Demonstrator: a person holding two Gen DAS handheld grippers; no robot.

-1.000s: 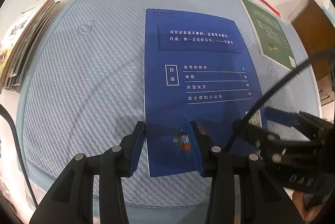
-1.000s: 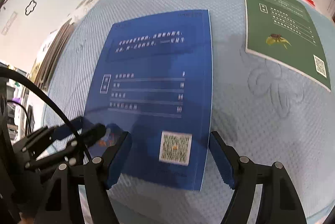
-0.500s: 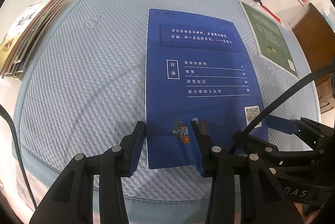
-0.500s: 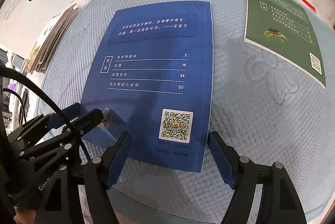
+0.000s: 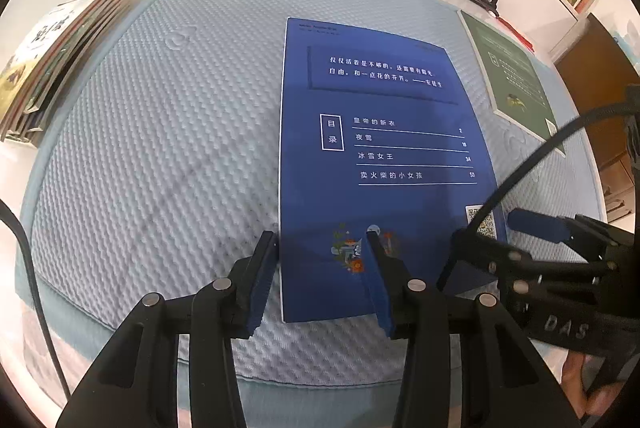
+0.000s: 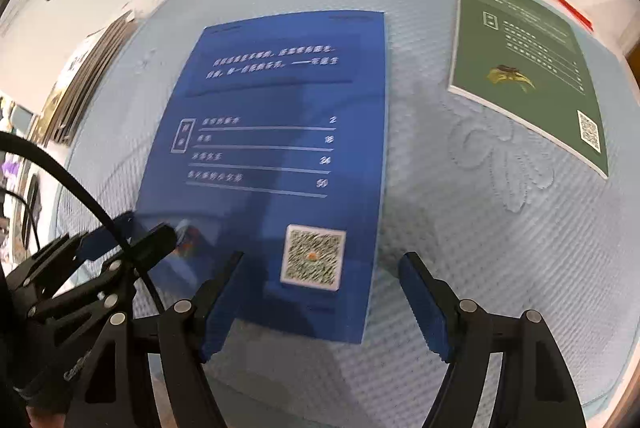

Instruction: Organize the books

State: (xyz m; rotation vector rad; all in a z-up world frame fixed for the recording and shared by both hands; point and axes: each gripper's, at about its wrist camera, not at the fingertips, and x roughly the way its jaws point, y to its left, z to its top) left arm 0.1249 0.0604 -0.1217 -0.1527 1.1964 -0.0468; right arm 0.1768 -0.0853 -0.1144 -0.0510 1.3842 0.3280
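Left wrist: blue book (image 5: 380, 156) near edge between both spread tongs, none pinching.

Both wrist cameras look steeply down, close, sharing the blue book (image 5: 384, 164).
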